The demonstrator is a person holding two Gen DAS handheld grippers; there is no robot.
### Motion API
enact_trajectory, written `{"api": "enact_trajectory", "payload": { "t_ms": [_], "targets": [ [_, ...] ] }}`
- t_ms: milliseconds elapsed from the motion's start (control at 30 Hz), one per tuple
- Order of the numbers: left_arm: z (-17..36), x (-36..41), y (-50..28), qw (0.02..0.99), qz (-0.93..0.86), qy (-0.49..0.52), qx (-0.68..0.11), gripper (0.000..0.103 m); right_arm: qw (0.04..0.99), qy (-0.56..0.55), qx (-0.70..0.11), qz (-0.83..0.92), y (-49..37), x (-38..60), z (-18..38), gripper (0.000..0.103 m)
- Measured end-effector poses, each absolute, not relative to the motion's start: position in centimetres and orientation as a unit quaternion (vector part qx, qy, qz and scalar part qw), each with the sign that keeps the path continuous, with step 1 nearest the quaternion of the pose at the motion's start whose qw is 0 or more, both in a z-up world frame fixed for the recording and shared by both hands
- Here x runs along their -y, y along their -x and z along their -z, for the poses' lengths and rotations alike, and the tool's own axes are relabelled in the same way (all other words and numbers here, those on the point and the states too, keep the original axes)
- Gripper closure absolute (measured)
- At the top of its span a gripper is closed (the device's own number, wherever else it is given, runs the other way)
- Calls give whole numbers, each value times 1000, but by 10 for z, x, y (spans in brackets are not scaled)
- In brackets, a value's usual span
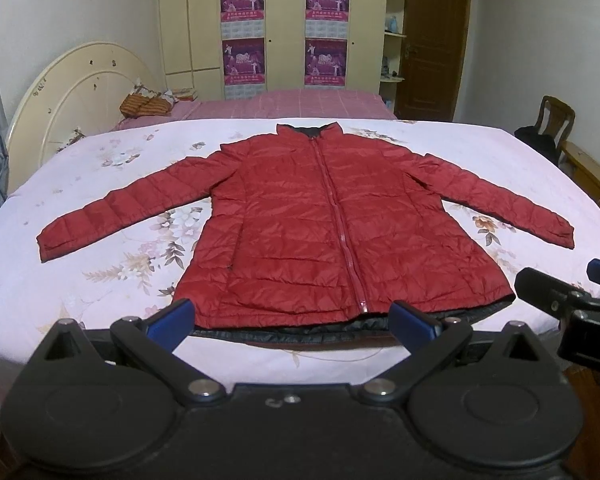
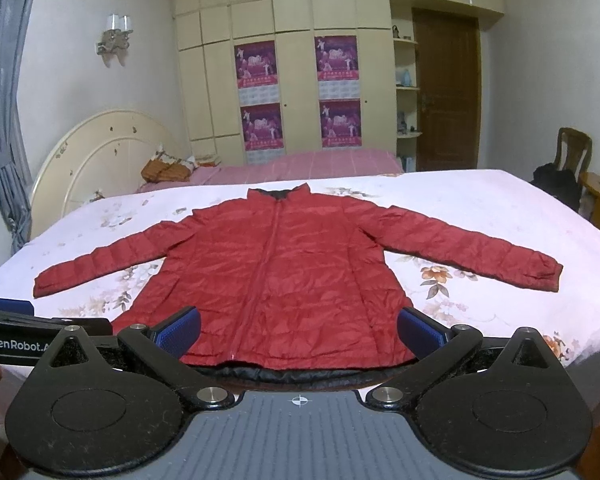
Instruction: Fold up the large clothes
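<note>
**Desk:** What does the frame carry?

**Caption writer:** A red puffer jacket [image 1: 320, 220] lies flat and zipped on a flowered bed [image 1: 100, 280], collar away from the person, both sleeves spread wide. Its hem sits just ahead of the left gripper [image 1: 292, 322], whose blue pads stand wide apart, holding nothing. The right gripper [image 2: 300, 334] hangs likewise spread and empty, the hem between and just beyond its pads.

**Desk:** How will the garment handle?

**Caption writer:** Judging by the quilted, shiny shell, it looks light, soft and slippery, and likely to spring back from a crease. A cuff or a hem corner seems the surest hold, pinching through both layers so the dark lining does not slide free.

**Desk:** Any difference between the two views?

**Caption writer:** The left wrist view catches the right gripper at its far right edge. The right wrist view shows the other gripper's lettered body to its left, and more of the wardrobe [image 2: 300, 40] above.
</note>
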State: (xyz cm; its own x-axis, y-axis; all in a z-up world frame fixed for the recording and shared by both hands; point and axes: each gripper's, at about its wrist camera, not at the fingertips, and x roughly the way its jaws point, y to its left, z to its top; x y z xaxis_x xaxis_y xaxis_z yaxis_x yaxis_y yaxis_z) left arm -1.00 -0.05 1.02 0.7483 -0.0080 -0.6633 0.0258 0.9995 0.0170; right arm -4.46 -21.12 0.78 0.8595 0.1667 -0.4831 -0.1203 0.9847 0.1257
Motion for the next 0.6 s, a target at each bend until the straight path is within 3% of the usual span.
{"api": "enact_trajectory", "payload": {
  "t_ms": [600],
  "targets": [
    [-12,-2,15,936,2,-15,-351,0,962,-45,-257,-77,41,212,-7,0]
  ]
}}
